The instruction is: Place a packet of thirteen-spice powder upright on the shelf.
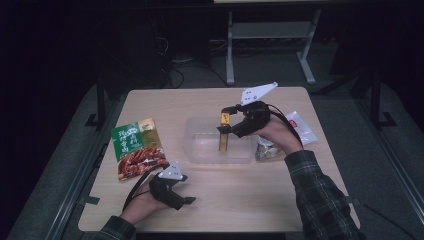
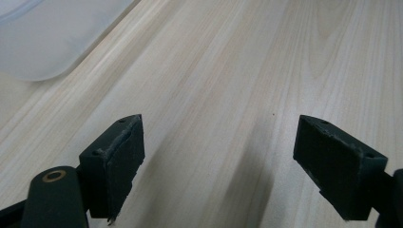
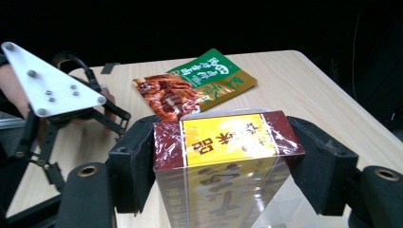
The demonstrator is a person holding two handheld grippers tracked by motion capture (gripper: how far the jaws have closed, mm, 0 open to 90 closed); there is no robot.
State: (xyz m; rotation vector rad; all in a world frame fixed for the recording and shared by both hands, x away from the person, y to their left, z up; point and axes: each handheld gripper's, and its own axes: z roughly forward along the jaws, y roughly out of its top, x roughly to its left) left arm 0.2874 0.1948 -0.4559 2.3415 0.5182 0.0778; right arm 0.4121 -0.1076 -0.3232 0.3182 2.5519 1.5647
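- High view: a clear plastic tub (image 1: 210, 145) sits mid-desk (image 1: 250, 195); the only thing inside its outline is the yellow-and-maroon box (image 1: 223, 136), held upright over it by the right claw (image 1: 224, 121). Whether the box touches the tub floor I cannot tell. A green-and-red pouch (image 1: 137, 148) lies left of the tub, and two shiny packets (image 1: 280, 140) lie right of it, partly behind the right hand.
- Left gripper view: the left claw (image 2: 218, 161) gapes wide over bare wood, nothing between its pads; a tub corner (image 2: 43, 42) is cut off at top left.
- Right gripper view: both pads clamp the cellophane-wrapped box (image 3: 228, 156), yellow face with dark characters, maroon ends; its lower part is cropped.
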